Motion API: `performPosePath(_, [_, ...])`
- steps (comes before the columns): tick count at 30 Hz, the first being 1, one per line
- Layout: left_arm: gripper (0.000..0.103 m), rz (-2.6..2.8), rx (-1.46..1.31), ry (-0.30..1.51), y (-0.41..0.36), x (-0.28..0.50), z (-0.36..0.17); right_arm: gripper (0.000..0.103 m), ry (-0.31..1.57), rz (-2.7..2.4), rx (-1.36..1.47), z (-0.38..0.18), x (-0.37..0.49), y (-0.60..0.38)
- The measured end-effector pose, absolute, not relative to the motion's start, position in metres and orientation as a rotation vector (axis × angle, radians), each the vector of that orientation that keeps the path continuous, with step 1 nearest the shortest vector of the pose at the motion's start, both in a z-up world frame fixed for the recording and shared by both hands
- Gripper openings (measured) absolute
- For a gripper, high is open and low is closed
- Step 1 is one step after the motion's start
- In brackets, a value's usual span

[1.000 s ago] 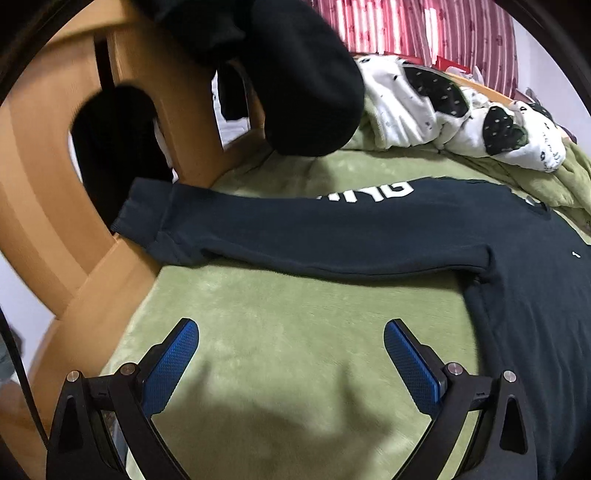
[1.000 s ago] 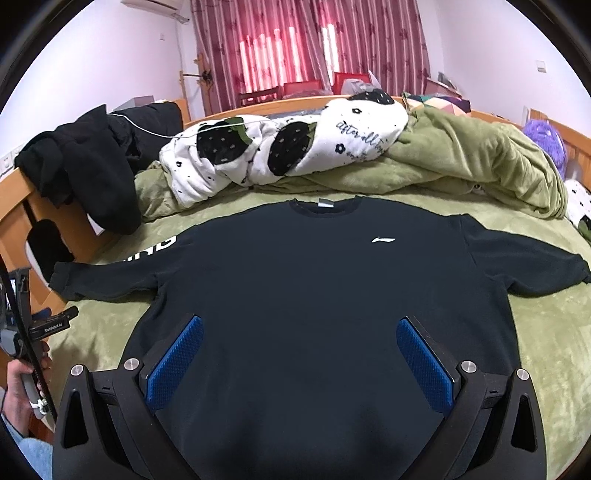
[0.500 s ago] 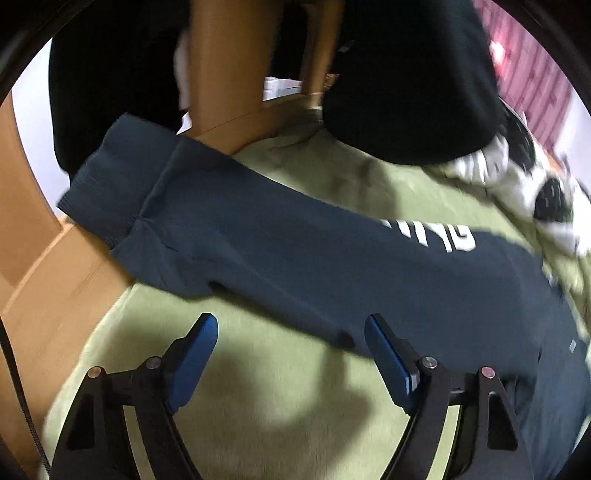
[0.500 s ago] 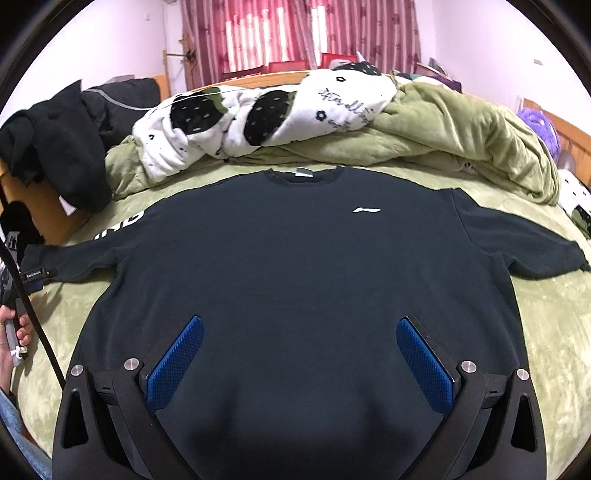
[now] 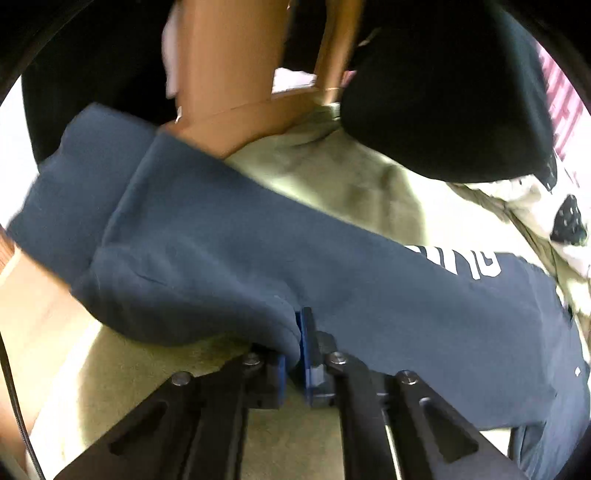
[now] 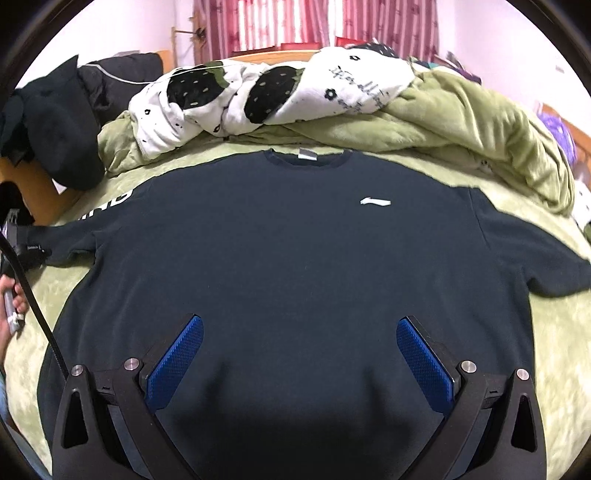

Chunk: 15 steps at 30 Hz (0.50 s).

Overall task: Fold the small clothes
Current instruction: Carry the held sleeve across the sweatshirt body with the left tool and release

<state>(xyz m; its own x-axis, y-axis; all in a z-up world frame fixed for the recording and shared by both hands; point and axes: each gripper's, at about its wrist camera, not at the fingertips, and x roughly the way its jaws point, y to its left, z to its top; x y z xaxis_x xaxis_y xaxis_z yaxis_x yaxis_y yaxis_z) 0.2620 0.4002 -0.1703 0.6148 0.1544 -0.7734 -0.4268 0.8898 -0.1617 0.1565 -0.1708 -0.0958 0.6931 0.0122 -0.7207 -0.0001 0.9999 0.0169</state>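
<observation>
- Navy sweatshirt [image 6: 295, 251] lay flat on the green bed [image 6: 554, 325]; left gripper [image 5: 297, 339] jaws pinched only the sleeve [image 5: 207, 258] edge, so it could slip.
- Right gripper [image 6: 299, 354] jaws spread, empty; body might drag and bunch.

A rumpled green blanket [image 6: 461, 122] lay heaped along the far side of the bed, with a white quilt printed with black strawberries [image 6: 258, 96] bundled on top of it. Black clothes [image 6: 55, 122] hung over the wooden bed frame [image 5: 236, 62] at the left, and red curtains [image 6: 317, 26] covered the window behind.
</observation>
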Motion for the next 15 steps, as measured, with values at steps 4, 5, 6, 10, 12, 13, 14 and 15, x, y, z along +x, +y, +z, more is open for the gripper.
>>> performPosePath(4, [0.006, 0.363, -0.278, 0.786, 0.378, 0.257, -0.145, 0.103, 0.753, 0.012, -0.038, -0.087, 0.148, -0.173])
performPosePath(5, [0.006, 0.363, -0.272, 0.775, 0.373, 0.257, -0.137, 0.103, 0.746, 0.015, -0.043, -0.086, 0.145, -0.174])
performPosePath(6, [0.006, 0.356, -0.261, 0.762, 0.364, 0.257, -0.122, 0.103, 0.736, 0.021, -0.049, -0.085, 0.141, -0.177])
performPosePath(10, [0.006, 0.353, -0.208, 0.710, 0.330, 0.260, -0.074, 0.103, 0.699, 0.011, -0.061, -0.081, 0.129, -0.190])
performPosePath(12, [0.006, 0.335, -0.190, 0.699, 0.308, 0.263, -0.052, 0.103, 0.672, 0.010, -0.066, -0.080, 0.125, -0.200])
performPosePath(13, [0.006, 0.330, -0.184, 0.692, 0.297, 0.262, -0.043, 0.103, 0.668, 0.000, -0.076, -0.080, 0.124, -0.205])
performPosePath(14, [0.006, 0.334, -0.180, 0.687, 0.288, 0.258, -0.037, 0.103, 0.672, -0.004, -0.077, -0.080, 0.125, -0.208])
performPosePath(15, [0.006, 0.333, -0.182, 0.674, 0.273, 0.257, -0.028, 0.103, 0.681, -0.004, -0.059, -0.079, 0.125, -0.215])
